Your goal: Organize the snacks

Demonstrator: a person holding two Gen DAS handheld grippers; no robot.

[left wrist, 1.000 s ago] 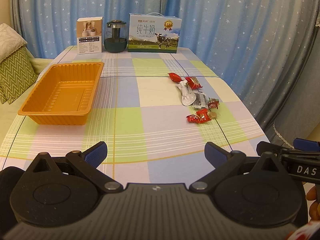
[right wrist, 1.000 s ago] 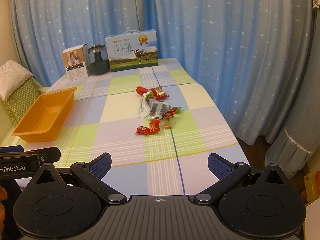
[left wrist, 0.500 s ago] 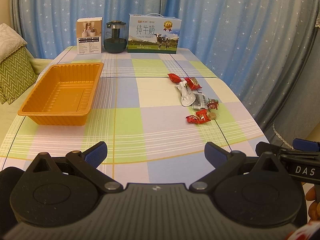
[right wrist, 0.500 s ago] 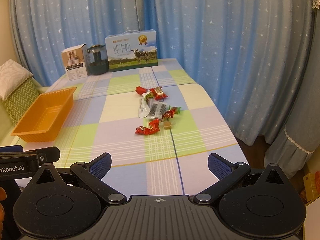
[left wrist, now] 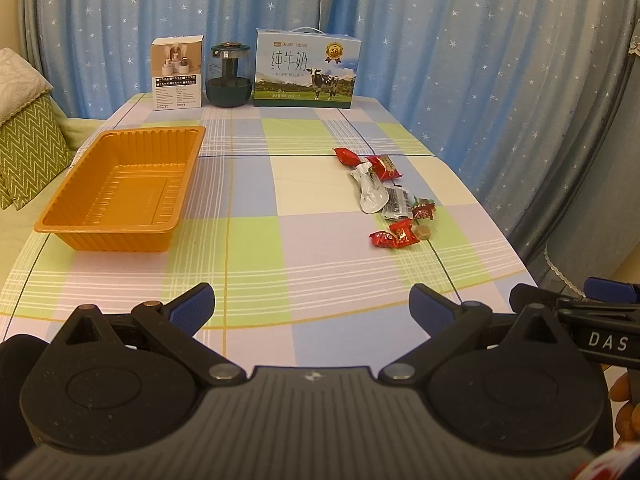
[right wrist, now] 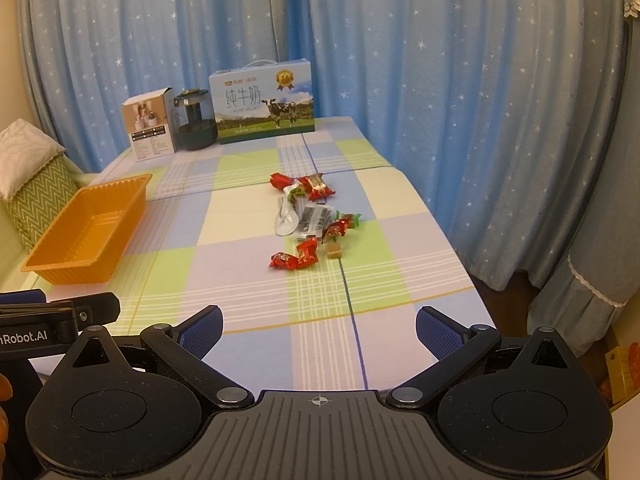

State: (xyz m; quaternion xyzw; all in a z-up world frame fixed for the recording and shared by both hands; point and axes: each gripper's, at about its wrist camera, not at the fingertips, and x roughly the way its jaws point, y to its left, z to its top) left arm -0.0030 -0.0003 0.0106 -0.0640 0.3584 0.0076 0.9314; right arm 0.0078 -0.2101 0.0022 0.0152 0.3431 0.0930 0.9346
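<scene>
Where snacks (left wrist: 386, 196) string lengthwise, orange tray (left wrist: 120, 190) parallel, well apart.

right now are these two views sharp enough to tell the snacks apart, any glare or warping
Left wrist view: snacks sharp, warm even light, curtain bowed by fisheye, dark corners. Right wrist view: snacks clear, the silver wrapper slightly shiny, table edges curve outward.

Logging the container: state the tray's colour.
Orange; the tray shows best in the left wrist view.
</scene>
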